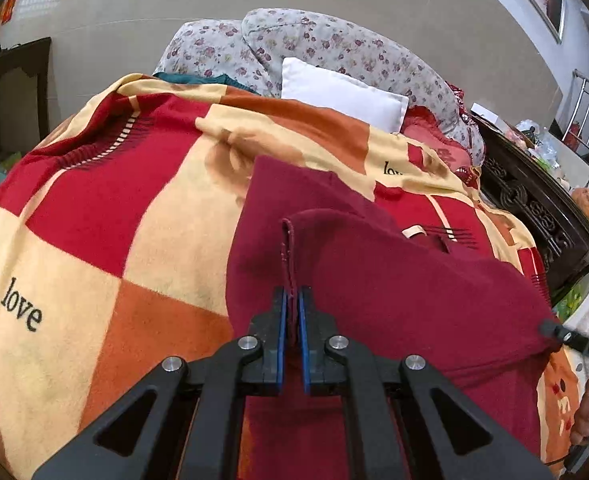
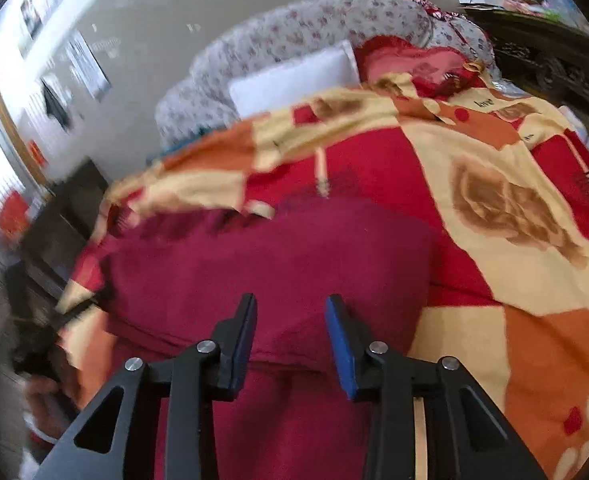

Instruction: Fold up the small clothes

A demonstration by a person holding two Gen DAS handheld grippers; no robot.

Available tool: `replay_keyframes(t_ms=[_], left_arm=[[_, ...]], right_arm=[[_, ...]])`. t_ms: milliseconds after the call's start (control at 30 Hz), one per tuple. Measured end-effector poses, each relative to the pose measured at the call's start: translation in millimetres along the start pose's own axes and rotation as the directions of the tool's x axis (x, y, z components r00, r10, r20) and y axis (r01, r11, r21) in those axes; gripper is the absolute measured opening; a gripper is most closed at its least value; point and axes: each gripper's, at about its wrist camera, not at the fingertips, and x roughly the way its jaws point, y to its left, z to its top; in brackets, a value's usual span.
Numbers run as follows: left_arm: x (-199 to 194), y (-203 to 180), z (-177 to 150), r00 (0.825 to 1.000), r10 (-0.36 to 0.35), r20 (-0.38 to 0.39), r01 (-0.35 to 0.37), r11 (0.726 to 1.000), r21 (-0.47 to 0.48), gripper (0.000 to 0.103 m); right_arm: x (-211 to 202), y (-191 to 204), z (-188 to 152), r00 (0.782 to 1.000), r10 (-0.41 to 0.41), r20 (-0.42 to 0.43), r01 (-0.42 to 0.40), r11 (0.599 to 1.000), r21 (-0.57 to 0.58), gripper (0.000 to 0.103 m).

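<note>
The dark red garment (image 1: 394, 280) lies on the checked blanket (image 1: 94, 220) that covers the bed, directly ahead of and beneath both grippers.

Left gripper (image 1: 293, 300): jaws together, clamped on a hemmed edge of the garment. The pinched edge rises in a ridge straight ahead of the fingertips, so this part of the cloth is lifted off the blanket. To the right of this gripper the cloth slopes down and away; at the far right edge of the left wrist view a black gripper tip meets the cloth, but whether it touches cannot be told.

Right gripper (image 2: 290, 308): jaws apart, nothing between the pads. It hangs just above the garment (image 2: 274, 260), which spreads ahead of and below the fingertips. The right wrist view is blurred, so finer detail of the cloth edges is not readable.

Progress, as a judgement: the fold appears to be at an early or middle stage. The garment shows at least one layer doubled over near the right gripper, but no compact, squared bundle. Remaining: carry the held edge across, lay it flat, then complete further folds.

Beyond the blanket, ahead of both grippers, lie a white pillow (image 1: 342, 92) and a floral quilt (image 1: 314, 40).
</note>
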Motion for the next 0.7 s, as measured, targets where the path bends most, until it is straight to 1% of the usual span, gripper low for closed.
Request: replay_keyframes(t_ms=[33, 67, 100, 167, 200, 300, 367, 433, 500, 633, 700], left_arm=[[1.3, 0.6, -0.8, 1.0, 0.0, -0.002, 0.0, 1.0, 0.002, 0.006], [3.1, 1.2, -1.5, 1.0, 0.0, -0.005, 0.0, 1.0, 0.004, 0.006], [4.7, 1.1, -1.4, 1.0, 0.001, -0.007, -0.001, 1.0, 0.005, 0.006], [8.6, 0.7, -2.9, 1.0, 0.008, -0.013, -0.008, 1.0, 0.006, 0.006], [9.5, 0.3, -3.5, 1.0, 0.011, -0.013, -0.011, 1.0, 0.009, 0.006], [9.9, -0.2, -4.1, 1.0, 0.014, -0.007, -0.014, 1.0, 0.013, 0.006], [9.6, -0.4, -4.9, 1.0, 0.02, 0.002, -0.02, 1.0, 0.019, 0.006], [9.2, -2.0, -6.8, 0.999, 0.034, 0.017, -0.034, 0.999, 0.033, 0.007], [7.3, -3.3, -8.7, 0.999, 0.04, 0.034, -0.042, 0.998, 0.046, 0.008], [-1.5, -3.3, -10.4, 0.999, 0.029, 0.043, -0.031, 0.998, 0.052, 0.019], [-11.3, -4.1, -10.0, 0.996, 0.045, 0.081, -0.05, 0.997, 0.059, 0.031]], right_arm=[[3.0, -3.0, -3.3, 1.0, -0.016, -0.015, 0.015, 1.0, -0.009, 0.028], [6.5, -8.4, -9.1, 0.999, -0.024, -0.031, 0.024, 1.0, -0.017, 0.027], [8.9, -12.8, -12.8, 0.999, -0.017, -0.035, 0.016, 1.0, -0.014, 0.025], [10.8, -19.7, -18.8, 1.0, 0.0, -0.026, 0.0, 1.0, 0.0, 0.023], [11.5, -21.2, -20.4, 1.0, -0.007, -0.019, 0.007, 1.0, 0.001, 0.019], [9.1, -14.5, -21.6, 0.999, -0.031, -0.018, 0.03, 0.999, -0.029, 0.019], [5.9, -11.5, -22.0, 0.999, -0.036, -0.019, 0.035, 0.999, -0.029, 0.019], [-0.4, -8.8, -24.9, 0.999, -0.037, -0.015, 0.036, 0.999, -0.014, 0.022], [-6.6, -3.0, -26.2, 0.998, -0.064, 0.0, 0.064, 0.998, -0.024, 0.023], [-18.3, 10.7, -25.3, 0.991, -0.125, 0.041, 0.127, 0.991, -0.043, 0.024], [-23.3, 18.4, -23.3, 0.988, -0.141, 0.058, 0.144, 0.988, -0.056, 0.026]])
